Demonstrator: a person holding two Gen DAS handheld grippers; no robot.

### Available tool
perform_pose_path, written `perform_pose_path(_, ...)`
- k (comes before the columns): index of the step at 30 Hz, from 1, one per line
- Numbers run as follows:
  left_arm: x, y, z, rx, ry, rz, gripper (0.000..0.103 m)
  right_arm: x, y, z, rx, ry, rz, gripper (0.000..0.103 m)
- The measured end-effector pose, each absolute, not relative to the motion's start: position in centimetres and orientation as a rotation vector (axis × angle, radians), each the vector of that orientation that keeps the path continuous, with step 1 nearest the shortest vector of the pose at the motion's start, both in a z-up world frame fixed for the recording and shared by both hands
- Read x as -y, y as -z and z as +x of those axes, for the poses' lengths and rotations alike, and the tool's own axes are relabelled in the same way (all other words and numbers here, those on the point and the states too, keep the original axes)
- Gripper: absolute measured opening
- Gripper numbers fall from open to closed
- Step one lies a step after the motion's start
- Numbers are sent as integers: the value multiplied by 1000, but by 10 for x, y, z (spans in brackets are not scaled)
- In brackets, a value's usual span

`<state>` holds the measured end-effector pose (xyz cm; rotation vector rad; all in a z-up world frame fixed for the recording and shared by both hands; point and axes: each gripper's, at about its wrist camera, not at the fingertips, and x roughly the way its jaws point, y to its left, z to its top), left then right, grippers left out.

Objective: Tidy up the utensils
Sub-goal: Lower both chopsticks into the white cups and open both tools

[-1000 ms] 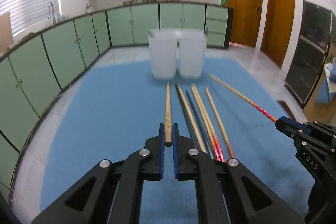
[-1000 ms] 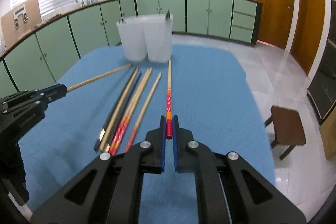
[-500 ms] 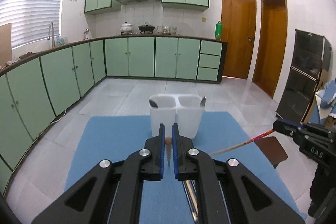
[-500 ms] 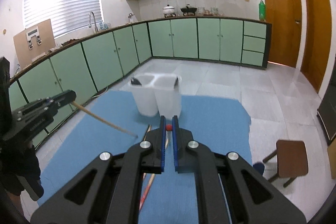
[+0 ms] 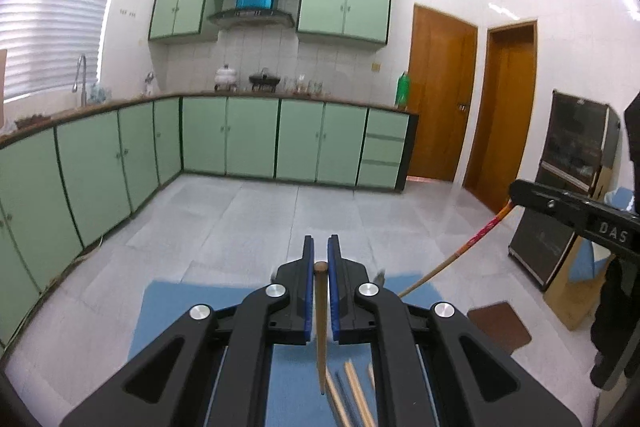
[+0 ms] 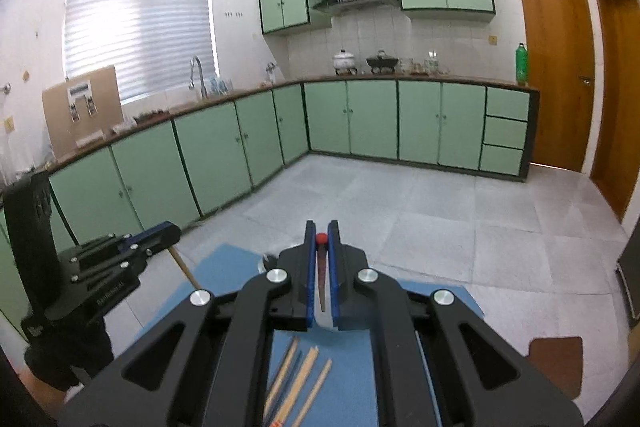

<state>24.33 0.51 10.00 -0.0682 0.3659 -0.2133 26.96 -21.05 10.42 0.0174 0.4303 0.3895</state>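
The desk [image 5: 168, 311], covered in blue cloth, lay low in both wrist views, with the green kitchen cabinets [image 6: 372, 119] and grey floor [image 5: 240, 211] beyond it.

The left claw [image 5: 320, 267] was raised above the desk and clamped on a plain wooden chopstick [image 5: 321, 327]. The stick's butt end sat between the blue pads [image 5: 307, 291] near their tips, and the shaft hung down and back between the jaws toward the cloth. In the right wrist view the same claw [image 6: 160, 233] appeared at left, the stick slanting down from it.

The right claw [image 6: 321, 243] was likewise raised and closed on a red-ended chopstick [image 6: 321, 275]. Its red butt stood between the fingertips, and the shaft ran down between the pads. In the left wrist view this claw [image 5: 520, 193] entered from the right, the stick slanting down and leftward toward the far edge of the desk.

Loose chopsticks [image 6: 304, 383] lay flat on the cloth beneath both claws, side by side, touching neither claw. Their exact number could not be told.

A brown stool [image 6: 556, 363] stood on the floor to the right of the desk.
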Motion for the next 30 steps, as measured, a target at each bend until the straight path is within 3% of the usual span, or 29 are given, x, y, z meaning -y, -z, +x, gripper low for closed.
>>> perform_pose_path(11,18,-158,293,-202,189,-18,6,205,-112,341,-458,-340,0,5)
perform_pose_path(19,27,-125,328,-220,140,16,6,187,-76,378,-551,-322,-23,5)
perform_pose_path(25,20,-87,362,-335,156,-26,7,171,-49,389,-608,-308,-69,6)
perform_pose_path(26,17,-82,364,-355,157,-40,10,171,-46,388,-607,-303,-72,7)
perform_pose_path(30,9,-75,353,-369,154,-44,24,177,-41,377,-585,-290,-66,30)
